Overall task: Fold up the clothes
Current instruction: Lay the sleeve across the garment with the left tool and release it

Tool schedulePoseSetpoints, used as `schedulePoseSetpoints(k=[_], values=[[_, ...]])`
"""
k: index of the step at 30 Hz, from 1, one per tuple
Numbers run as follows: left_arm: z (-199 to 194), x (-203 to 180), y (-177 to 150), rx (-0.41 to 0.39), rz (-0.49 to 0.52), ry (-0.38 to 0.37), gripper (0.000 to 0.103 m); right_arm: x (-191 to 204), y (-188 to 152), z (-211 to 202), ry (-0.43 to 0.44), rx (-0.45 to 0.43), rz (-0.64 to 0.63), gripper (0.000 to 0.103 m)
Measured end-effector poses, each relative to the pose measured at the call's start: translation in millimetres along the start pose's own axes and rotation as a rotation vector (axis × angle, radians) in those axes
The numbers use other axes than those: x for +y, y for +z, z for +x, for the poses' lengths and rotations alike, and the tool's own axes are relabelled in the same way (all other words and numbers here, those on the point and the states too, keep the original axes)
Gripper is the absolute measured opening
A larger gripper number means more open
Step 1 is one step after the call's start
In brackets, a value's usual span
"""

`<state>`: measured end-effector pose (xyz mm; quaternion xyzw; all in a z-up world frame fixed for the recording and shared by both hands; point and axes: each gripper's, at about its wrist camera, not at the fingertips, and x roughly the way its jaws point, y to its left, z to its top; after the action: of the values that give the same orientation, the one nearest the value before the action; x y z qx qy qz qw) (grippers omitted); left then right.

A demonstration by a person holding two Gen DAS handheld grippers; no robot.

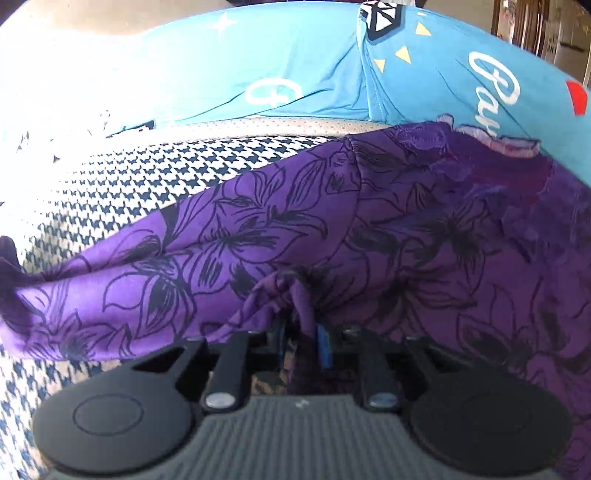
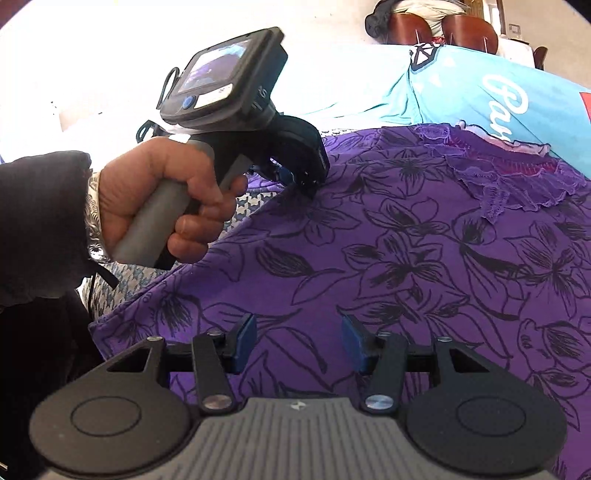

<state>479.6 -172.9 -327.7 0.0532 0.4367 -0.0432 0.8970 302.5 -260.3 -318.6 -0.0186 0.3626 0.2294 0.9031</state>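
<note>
Purple knit with black line-drawn lilies: the floral garment (image 2: 406, 240) lies spread over most of the work surface, its lace-trimmed neckline (image 2: 495, 177) toward the far right. Under it is a houndstooth cloth (image 1: 122, 177), navy on white, exposed along the garment's left edge. Whether this surface is a bench or a bed cannot be told.

Left gripper (image 1: 301, 325): jaws nearly pressed together and pinching a bunched fold of the purple fabric. In the left wrist view the cloth rises into a small peak right at the blue pads (image 1: 323, 343), and wrinkles radiate outward from it. In the right wrist view the same gripper (image 2: 308, 184) points steeply down at the garment's left edge, held by the person's left hand (image 2: 162, 199) around a grey handle; a dark sleeve (image 2: 40, 221) covers the wrist. The small screen (image 2: 210, 70) on the unit's back faces the camera.

Right gripper (image 2: 299, 339): jaws spread, blue pads (image 2: 246, 332) apart, nothing between them. It hovers over the near part of the garment; contact with the cloth cannot be told.

Beyond the purple garment lies a turquoise T-shirt (image 1: 295, 74) with white script lettering, yellow triangles and a black-and-white diamond logo (image 1: 376, 16); the purple neckline overlaps its near edge. Brown chairs (image 2: 443, 29) stand in the far background.
</note>
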Motion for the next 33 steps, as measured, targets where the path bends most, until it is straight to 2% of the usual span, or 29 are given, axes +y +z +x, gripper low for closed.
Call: schedulePoseSetpoints(k=[2,6,7,8,14,17,23,33], values=[[-0.6,4.2,0.7,0.008,-0.005,0.026,0.039,-0.4,-1.2,-1.5,0.005,0.006,0.001,0.053],[-5.4,15.1,2.7,0.034,-0.056,0.000,0.045,-2.4,-3.8,-1.6,-0.003,0.031,0.010,0.058],[-7.6,17.1,3.0,0.036,-0.068,-0.008,0.049,-2.8,-4.2,-1.2,-0.003,0.036,0.014,0.058],[-10.6,19.1,2.9,0.032,-0.081,-0.012,0.054,-3.2,-4.3,-1.3,-0.001,0.037,0.017,0.059],[-26.0,23.0,6.8,-0.001,-0.128,-0.080,0.067,0.3,-3.9,3.5,0.003,0.044,0.010,0.068],[-24.9,20.2,8.2,-0.024,-0.141,-0.097,0.067,2.5,-3.5,6.1,0.001,0.047,0.002,0.070],[-15.1,27.8,21.5,-0.055,-0.191,-0.081,0.067,2.2,-3.6,6.7,0.006,0.047,0.014,0.071],[-3.7,32.8,23.5,-0.063,-0.139,-0.058,0.066,2.2,-1.8,9.7,0.011,0.050,0.007,0.072]])
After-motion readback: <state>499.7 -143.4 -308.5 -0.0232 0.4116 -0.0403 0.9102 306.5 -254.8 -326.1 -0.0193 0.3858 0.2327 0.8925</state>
